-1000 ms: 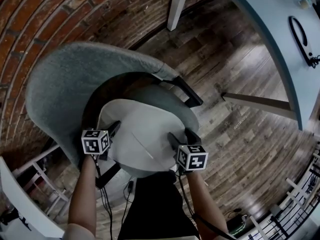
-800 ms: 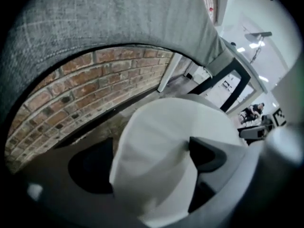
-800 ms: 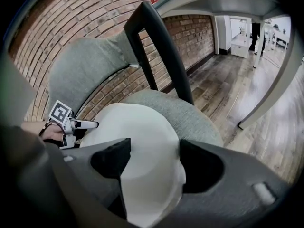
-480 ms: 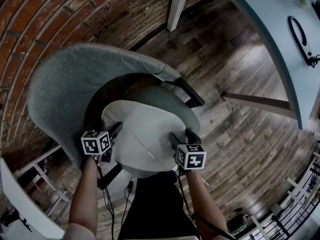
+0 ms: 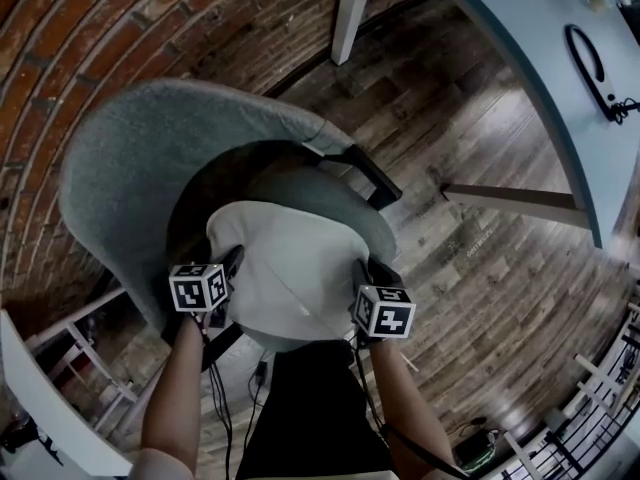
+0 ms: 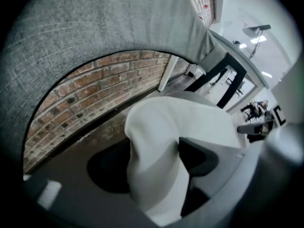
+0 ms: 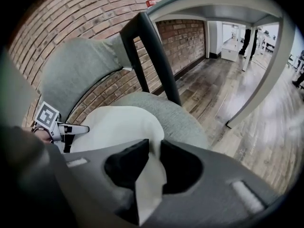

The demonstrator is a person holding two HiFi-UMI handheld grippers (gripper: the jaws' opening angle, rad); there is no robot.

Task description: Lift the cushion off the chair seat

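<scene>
One white cushion [image 5: 290, 268] lies on the seat of one grey chair [image 5: 120, 168], its width running side to side between two grippers, so each hand is equally near its own edge. The left gripper [image 6: 156, 170] has its jaws closing, fairly wide, on a thick bunched fold of the cushion's left edge. The right gripper [image 7: 153, 156] has its jaws closing, nearly together, on a thin pinched fold of the right edge, and the coming lift appears to be straight up.

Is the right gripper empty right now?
No, a fold of the white cushion is pinched between the closing jaws of the right gripper, as its own view shows.
</scene>
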